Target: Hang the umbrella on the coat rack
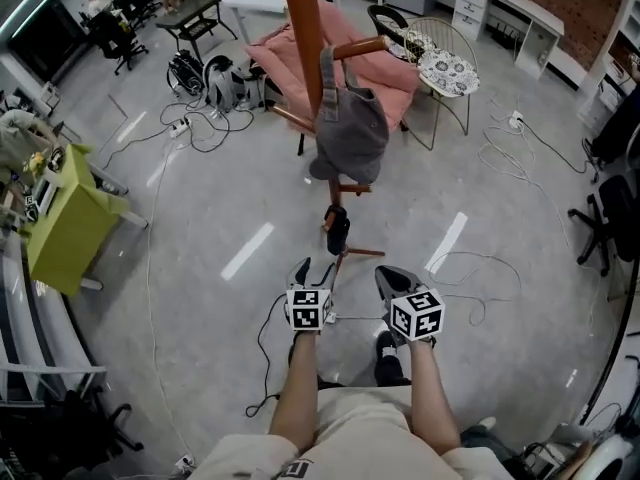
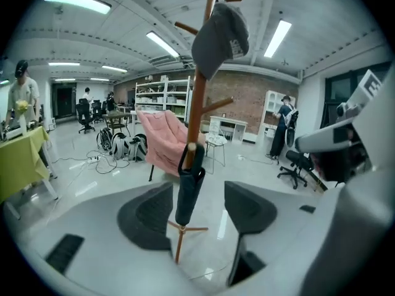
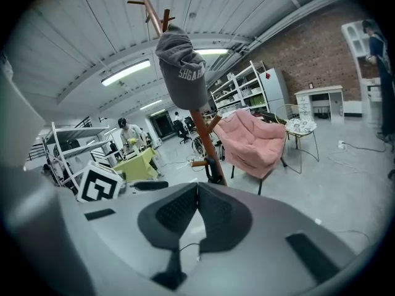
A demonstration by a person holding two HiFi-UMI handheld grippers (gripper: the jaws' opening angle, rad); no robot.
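Note:
The wooden coat rack (image 1: pixel 303 28) stands ahead of me with a grey cap (image 1: pixel 348 128) on an upper peg. A black folded umbrella (image 1: pixel 337 230) hangs low on the pole by its strap, above the rack's feet. My left gripper (image 1: pixel 314 270) is open and empty, a short way in front of the umbrella. In the left gripper view the umbrella (image 2: pixel 188 187) shows through the gap of the left gripper (image 2: pixel 197 211) without touching the pads. My right gripper (image 1: pixel 390 278) is beside it to the right, and in the right gripper view the right gripper (image 3: pixel 197 197) is shut on nothing.
A pink armchair (image 1: pixel 372 68) and a round wire side table (image 1: pixel 447 71) stand behind the rack. Backpacks (image 1: pixel 215 80) and cables (image 1: pixel 485 268) lie on the grey floor. A green-covered table (image 1: pixel 65 218) is at the left, and office chairs (image 1: pixel 605 218) at the right.

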